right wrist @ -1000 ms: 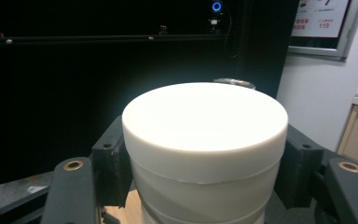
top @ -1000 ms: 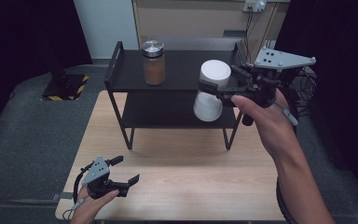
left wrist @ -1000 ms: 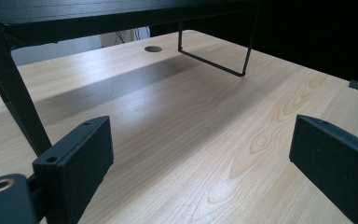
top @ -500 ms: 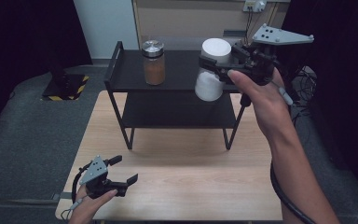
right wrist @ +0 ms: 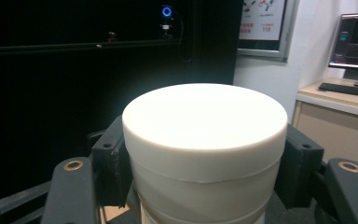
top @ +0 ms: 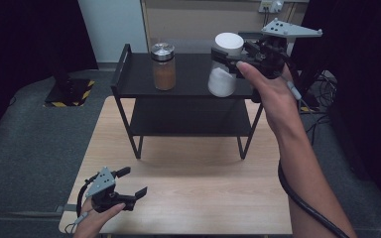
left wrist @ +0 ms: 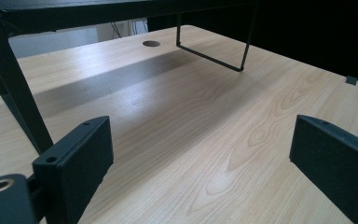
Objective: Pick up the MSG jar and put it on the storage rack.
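A clear jar with a white lid and white powder (top: 224,67) hangs over the right part of the black shelf's top tier (top: 193,87), and my right gripper (top: 228,55) is shut on it just under the lid. In the right gripper view the white lid (right wrist: 204,126) sits between both jaws. A second jar with a metal lid and brown powder (top: 163,66) stands on the top tier to the left. My left gripper (top: 131,182) rests at the table's near left corner, open, with bare wood between its jaws (left wrist: 200,154).
The black two-tier shelf has a raised rail at its left end (top: 121,62) and thin legs (top: 134,139) on the wooden table (top: 188,188). A cabinet (top: 203,22) stands behind it. Cables (top: 317,111) trail at the right.
My right hand has carried the white-lidded jar up and back, from in front of the shelf to above its top tier. The left gripper has stayed put.
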